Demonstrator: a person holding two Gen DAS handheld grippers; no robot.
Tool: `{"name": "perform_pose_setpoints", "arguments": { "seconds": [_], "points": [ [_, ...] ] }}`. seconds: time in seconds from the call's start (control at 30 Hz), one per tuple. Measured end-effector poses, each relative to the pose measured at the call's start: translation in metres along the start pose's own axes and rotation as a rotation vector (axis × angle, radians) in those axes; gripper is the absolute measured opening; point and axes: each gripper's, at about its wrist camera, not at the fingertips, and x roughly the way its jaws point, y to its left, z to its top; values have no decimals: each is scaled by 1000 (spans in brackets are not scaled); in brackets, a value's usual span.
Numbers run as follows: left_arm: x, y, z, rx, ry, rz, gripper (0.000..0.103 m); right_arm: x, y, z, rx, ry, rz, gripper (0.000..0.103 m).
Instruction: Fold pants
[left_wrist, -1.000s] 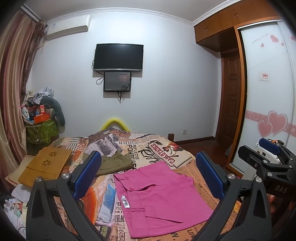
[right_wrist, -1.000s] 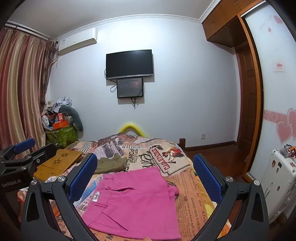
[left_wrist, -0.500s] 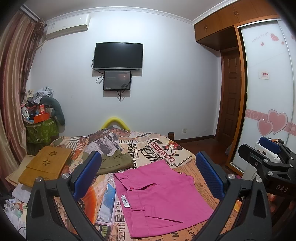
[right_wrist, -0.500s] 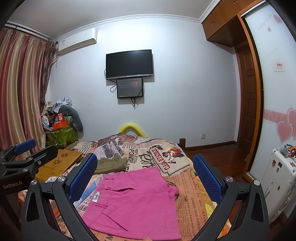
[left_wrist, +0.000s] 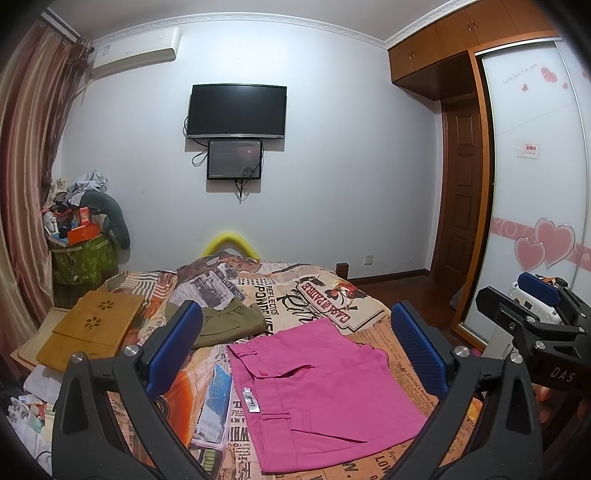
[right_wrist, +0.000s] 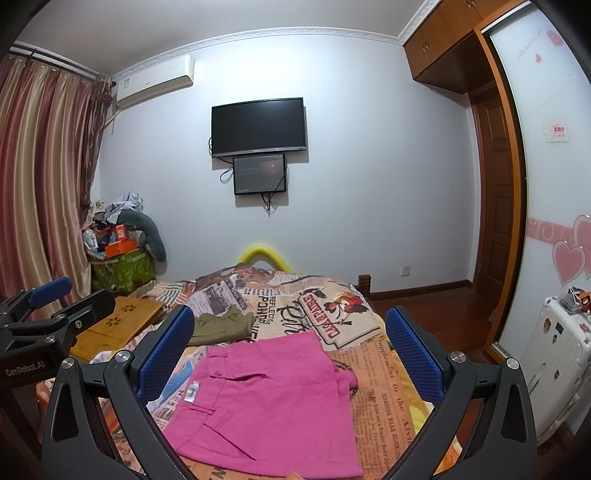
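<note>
Pants (left_wrist: 317, 391) lie folded flat on the bed (left_wrist: 332, 295), pink, waistband toward the left, one white tag (left_wrist: 251, 398) showing near it. Their near edge is cut off by the frame in the right wrist view, and both gripper frames cover their lower corners. How many layers the fold has is hard to tell from here.

Two garments are on the bed: the pink pants and one olive piece (left_wrist: 229, 321) just beyond them, partly hidden behind a blue pad. One wooden tray (left_wrist: 92, 328) sits at the bed's left side. Two screens hang on the far wall, a TV (left_wrist: 236, 110) with a smaller monitor (left_wrist: 234, 159) under it. One white suitcase (right_wrist: 554, 365) stands by the wardrobe, its lower part out of frame.

Left gripper (left_wrist: 295, 354) hovers above the bed, level, jaws spread wide with nothing between them. Right gripper (right_wrist: 291, 354) hovers alongside at like height, jaws equally wide and empty. Each shows at the edge of the other's view, only partly. A bit of hand (left_wrist: 546, 402), probably fingers, shows under the right gripper.
</note>
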Motion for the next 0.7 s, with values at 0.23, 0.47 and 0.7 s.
{"name": "perform_pose_setpoints", "arguments": {
  "seconds": [0.23,0.47,0.7],
  "points": [
    [0,1,0,-1,1,1,103,0,0,0,2,1,0,103],
    [4,3,-1,-7,9,8,103,0,0,0,1,4,-3,103],
    [20,5,-7,1,36,18,103,10,-3,-7,11,31,-12,103]
  ]
}}
